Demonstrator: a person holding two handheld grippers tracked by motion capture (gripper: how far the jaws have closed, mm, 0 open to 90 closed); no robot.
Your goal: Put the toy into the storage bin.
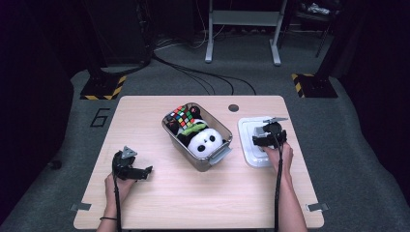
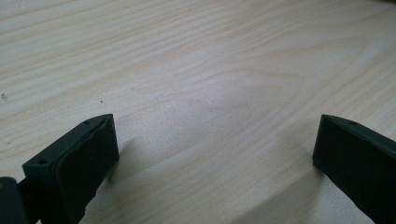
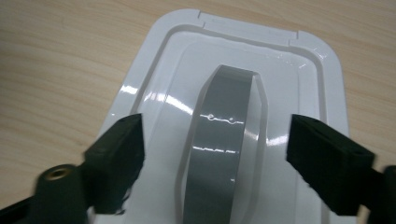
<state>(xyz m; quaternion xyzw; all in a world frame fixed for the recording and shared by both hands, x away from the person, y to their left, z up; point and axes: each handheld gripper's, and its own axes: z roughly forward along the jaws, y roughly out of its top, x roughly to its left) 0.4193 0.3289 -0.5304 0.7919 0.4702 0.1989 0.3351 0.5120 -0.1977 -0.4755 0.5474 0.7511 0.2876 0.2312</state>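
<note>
A clear plastic bin (image 1: 217,153) stands at the table's middle, holding a panda plush (image 1: 205,140), a colourful puzzle cube (image 1: 183,116) and something green. To its right lies the bin's white lid (image 1: 247,126) with a grey handle (image 3: 224,140) along its middle. My right gripper (image 1: 267,133) hovers over the lid, open, its jaws on either side of the grey handle (image 3: 215,135). My left gripper (image 1: 140,170) rests low over bare wood at the table's left, open with nothing between its jaws (image 2: 215,140).
The wooden table (image 1: 193,203) has a round cable hole (image 1: 233,108) behind the lid. Beyond the table are cables on the grey floor, hazard-striped stand bases (image 1: 102,88) and a metal frame (image 1: 243,29).
</note>
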